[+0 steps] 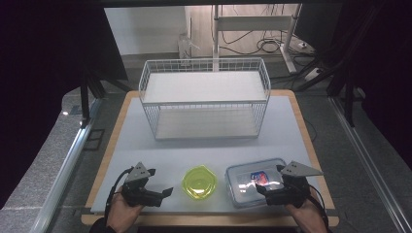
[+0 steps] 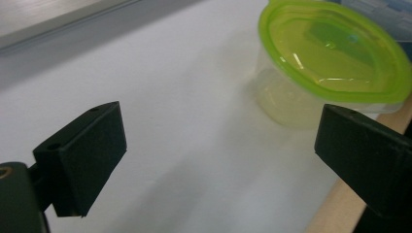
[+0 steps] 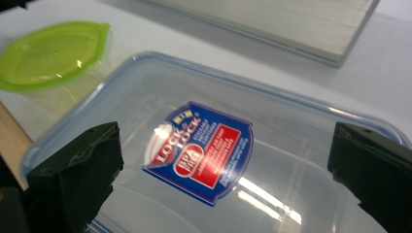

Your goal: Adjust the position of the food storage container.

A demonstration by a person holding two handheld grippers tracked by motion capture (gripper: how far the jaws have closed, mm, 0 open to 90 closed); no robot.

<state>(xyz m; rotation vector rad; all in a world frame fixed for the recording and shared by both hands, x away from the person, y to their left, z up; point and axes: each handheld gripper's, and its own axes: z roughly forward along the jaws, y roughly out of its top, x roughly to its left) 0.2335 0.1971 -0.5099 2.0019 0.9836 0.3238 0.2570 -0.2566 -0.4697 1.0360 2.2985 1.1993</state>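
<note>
The left tool point(image 1: 156, 183) hovers with its jaws spread wide and nothing between them, pointed toward the round container with the lime-green lid point(image 1: 199, 181), which sits on the white worktop point(image 1: 194, 145) near its front edge, just beside the tool. The right tool point(image 1: 270, 180) is equally wide open and hangs over the clear rectangular lock-lid box point(image 1: 245, 187), which lies to the right of the round container, close to it but apart.

The likeliest trouble is a poor grip on either piece. The round container looks light and its lid is wider than its body, so jaws closing on the lid rim could slip or pop the lid off instead of lifting the tub. The rectangular box is broad; if the right tool comes straight down, its jaws may land on the flat lid and only push it. Both things sit near the front edge, so a nudge could slide them off the worktop.

The high view shows the white wire basket rack point(image 1: 205, 97) farther back, plus both hands. The left gripper view reveals the round container's translucent body under the lid point(image 2: 335, 48). The right gripper view makes the blue-and-red label point(image 3: 201, 150) on the box lid readable, a mere smudge from above.
</note>
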